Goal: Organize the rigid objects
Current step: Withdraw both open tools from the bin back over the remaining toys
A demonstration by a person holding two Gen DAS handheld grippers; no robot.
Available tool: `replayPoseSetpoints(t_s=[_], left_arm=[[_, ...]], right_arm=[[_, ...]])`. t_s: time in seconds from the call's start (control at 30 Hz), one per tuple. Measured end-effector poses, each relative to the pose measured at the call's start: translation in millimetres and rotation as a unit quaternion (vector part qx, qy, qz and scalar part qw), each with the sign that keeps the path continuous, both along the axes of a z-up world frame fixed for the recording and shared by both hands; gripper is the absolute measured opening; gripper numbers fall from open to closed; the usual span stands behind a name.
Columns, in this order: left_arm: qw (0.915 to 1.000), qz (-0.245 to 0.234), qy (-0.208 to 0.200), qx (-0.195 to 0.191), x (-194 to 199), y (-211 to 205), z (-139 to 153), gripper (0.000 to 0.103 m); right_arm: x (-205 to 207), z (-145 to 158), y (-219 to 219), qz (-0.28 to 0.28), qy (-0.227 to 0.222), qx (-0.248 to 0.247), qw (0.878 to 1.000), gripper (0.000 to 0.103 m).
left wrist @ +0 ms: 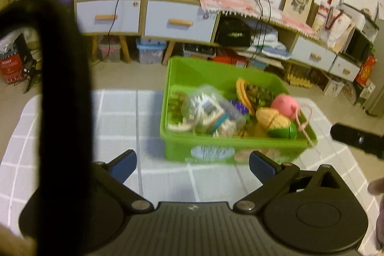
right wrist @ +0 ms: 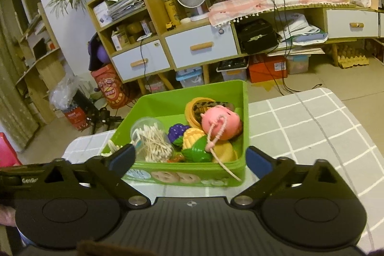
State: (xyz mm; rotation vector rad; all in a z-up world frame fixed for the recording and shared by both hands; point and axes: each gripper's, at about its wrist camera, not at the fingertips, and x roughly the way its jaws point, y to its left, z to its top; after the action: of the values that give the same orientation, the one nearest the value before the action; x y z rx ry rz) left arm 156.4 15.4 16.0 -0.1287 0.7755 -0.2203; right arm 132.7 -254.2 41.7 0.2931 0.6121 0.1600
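A green plastic bin stands on the grid-patterned table. It holds a clear jar of cotton swabs, a pink pig toy, a toy corn, purple grapes and other toys. My left gripper is open and empty, just before the bin's near wall. My right gripper is open and empty, its fingers astride the bin's near wall. The right gripper's tip shows in the left wrist view.
The table has a grey and white checked cloth. A black curved cable hangs across the left of the left wrist view. Shelves and drawers stand behind, across the floor.
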Motion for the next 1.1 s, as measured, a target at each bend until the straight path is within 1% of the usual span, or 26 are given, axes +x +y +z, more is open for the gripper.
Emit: replayPoseSetpoints(t_s=[0.17,0.27,0.57,0.67,0.73,0.9,0.97,1.03,1.1], left_arm=[[0.9998,-0.001,0.022,-0.004,-13,1,-14,0.083],[0.9994,-0.005,0.034,0.001,-19,-1,-20,0.083],[0.9987,-0.028,0.039,0.019,-34,-15,-30,0.083],[0.9985,-0.028,0.041,0.023,-36,-19,-34,0.083],[0.9987,-0.022,0.041,0.02,-37,-21,-36,0.083],[0.9983,-0.009,0.055,-0.012,-37,-26,-41,0.082],[0.9978,-0.009,0.062,-0.019,-37,-31,-43,0.082],[0.9972,-0.012,0.072,-0.015,-37,-36,-47,0.08],[0.9965,-0.019,0.081,-0.01,-37,-41,-50,0.073]], right_arm=[[-6,-3,-4,-0.007,0.013,-0.016,1.0,0.1],[-10,-6,-7,-0.009,0.023,-0.022,0.999,0.1],[-17,-12,-12,-0.016,0.04,-0.052,0.998,0.101],[-15,-13,-14,-0.027,0.054,-0.06,0.996,0.101],[-16,-15,-15,-0.034,0.062,-0.063,0.995,0.101],[-14,-20,-15,-0.034,0.078,-0.067,0.994,0.101],[-13,-22,-14,-0.033,0.083,-0.071,0.993,0.101],[-13,-23,-14,-0.033,0.088,-0.072,0.993,0.101],[-12,-23,-13,-0.032,0.089,-0.073,0.993,0.101]])
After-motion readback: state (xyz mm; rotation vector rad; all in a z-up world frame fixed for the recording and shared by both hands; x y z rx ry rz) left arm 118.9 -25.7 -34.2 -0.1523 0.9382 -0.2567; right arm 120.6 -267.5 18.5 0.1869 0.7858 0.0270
